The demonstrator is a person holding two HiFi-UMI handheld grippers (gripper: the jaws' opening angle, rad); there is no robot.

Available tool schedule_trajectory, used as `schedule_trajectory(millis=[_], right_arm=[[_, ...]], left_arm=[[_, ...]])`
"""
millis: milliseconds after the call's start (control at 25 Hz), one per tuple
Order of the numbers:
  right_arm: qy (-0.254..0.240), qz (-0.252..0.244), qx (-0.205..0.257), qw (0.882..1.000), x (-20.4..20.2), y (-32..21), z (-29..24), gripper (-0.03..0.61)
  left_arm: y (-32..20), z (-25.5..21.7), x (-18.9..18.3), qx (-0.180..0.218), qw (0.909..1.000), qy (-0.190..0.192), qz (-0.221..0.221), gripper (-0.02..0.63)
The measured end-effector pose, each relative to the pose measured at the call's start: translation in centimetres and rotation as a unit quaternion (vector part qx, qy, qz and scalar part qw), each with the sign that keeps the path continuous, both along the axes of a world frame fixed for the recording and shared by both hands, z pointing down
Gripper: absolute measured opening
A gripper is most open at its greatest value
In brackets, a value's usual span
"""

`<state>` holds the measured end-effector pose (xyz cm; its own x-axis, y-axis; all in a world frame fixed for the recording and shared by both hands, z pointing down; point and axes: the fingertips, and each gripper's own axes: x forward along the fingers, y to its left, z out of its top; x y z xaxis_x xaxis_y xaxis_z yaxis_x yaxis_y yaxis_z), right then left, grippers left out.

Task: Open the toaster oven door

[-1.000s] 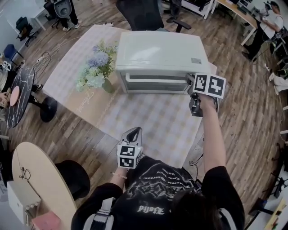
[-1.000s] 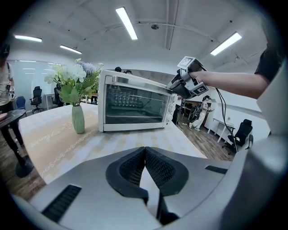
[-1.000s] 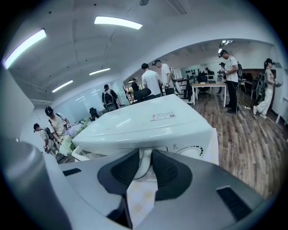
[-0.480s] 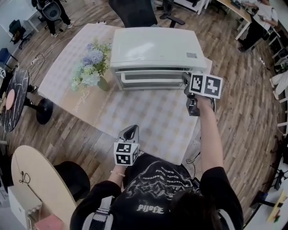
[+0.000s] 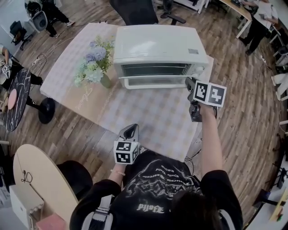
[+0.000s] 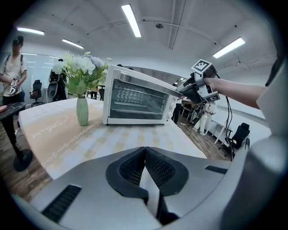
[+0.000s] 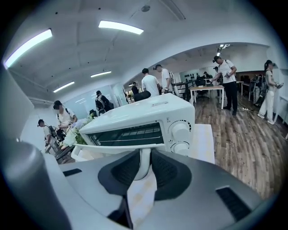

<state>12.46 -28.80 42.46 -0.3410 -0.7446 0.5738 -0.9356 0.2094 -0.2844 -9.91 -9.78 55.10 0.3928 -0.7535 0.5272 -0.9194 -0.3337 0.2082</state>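
A white toaster oven [image 5: 159, 45] stands at the far side of the checked table [image 5: 148, 121]. Its glass door [image 5: 155, 81] hangs partly open, tilted out from the top. My right gripper [image 5: 189, 83] is shut on the right end of the white door handle [image 7: 118, 148]; the bar sits pinched between its pads [image 7: 145, 156]. In the left gripper view the door [image 6: 143, 82] leans out toward the right gripper [image 6: 185, 90]. My left gripper [image 5: 131, 130] hovers low at the table's near edge, shut and empty [image 6: 145, 152].
A green vase of flowers [image 5: 97, 66] stands just left of the oven [image 6: 82, 108]. A black office chair [image 5: 135, 11] is behind the table and a round dark side table [image 5: 18, 92] to the left. People stand around the room [image 7: 150, 83].
The oven door has swung out from shut to partly open as my right gripper drew the handle toward me and downward. The left gripper has barely moved.
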Motion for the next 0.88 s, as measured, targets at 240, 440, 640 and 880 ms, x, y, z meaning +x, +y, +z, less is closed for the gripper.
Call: schedule_trajectory(millis=[240, 440, 640, 880], right_arm=[[0.024, 0.007, 0.011, 1.0, 0.1, 1.3, 0.7, 0.089], [0.033, 0.007, 0.013, 0.999, 0.2, 2.3, 1.2, 0.087], [0.045, 0.006, 0.015, 0.999, 0.2, 3.0, 1.5, 0.086], [0.041, -0.003, 0.014, 0.999, 0.3, 4.2, 2.4, 0.086]], left_arm=[[0.9, 0.6, -1.1, -0.001, 1.0, -0.007, -0.005, 0.02], [1.3, 0.7, -1.4, -0.003, 0.9999, -0.009, -0.006, 0.02], [1.6, 0.7, -1.4, -0.006, 0.9999, -0.011, -0.002, 0.02], [1.9, 1.2, -1.4, -0.012, 0.9999, -0.01, -0.001, 0.02]])
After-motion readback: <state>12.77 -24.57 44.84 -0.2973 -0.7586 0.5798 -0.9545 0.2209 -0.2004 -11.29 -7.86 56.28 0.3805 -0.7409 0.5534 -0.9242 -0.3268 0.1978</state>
